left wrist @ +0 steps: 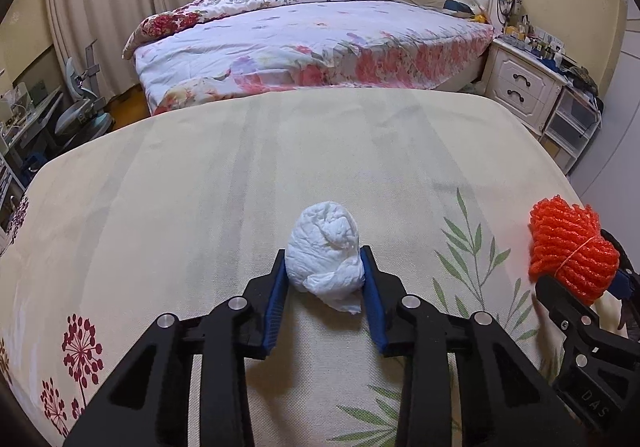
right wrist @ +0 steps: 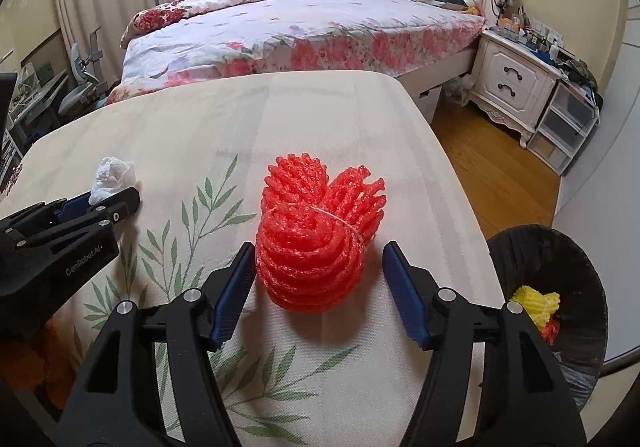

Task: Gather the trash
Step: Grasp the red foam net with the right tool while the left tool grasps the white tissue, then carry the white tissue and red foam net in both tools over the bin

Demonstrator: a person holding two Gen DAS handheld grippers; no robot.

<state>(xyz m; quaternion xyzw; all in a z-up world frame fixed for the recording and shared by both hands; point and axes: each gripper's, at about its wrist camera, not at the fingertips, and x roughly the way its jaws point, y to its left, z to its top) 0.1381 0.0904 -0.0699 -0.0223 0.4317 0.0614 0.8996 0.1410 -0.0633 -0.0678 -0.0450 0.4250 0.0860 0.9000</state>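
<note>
We find the left claw (left wrist: 324, 279) closed on a crumpled white tissue wad (left wrist: 326, 255); both blue pads (left wrist: 370, 287) press against its sides, and the wad rests on the cloth-covered surface (left wrist: 200, 187). In the right wrist view the same wad (right wrist: 112, 175) sits at about ten o'clock from the red bundle, with the left claw (right wrist: 108, 199) reaching in from the left edge.

We find the right claw (right wrist: 320, 263) open. A red foam-net bundle (right wrist: 316, 243), tied round with a thin string, stands on the surface between its two fingers (right wrist: 240, 279). The left pad lies just beside the bundle; whether it touches we cannot tell. The right pad stands clear of it with a visible gap. In the left wrist view the bundle (left wrist: 568, 247) appears at three o'clock from the tissue wad, beside the right claw (left wrist: 576, 287).

A black-lined trash bin (right wrist: 580, 259) stands off the surface edge at about four o'clock from the red bundle. Inside it we see a yellow foam net (right wrist: 536, 305) and a scrap of red. A bed (right wrist: 300, 27) with floral bedding lies at twelve o'clock beyond the surface.
</note>
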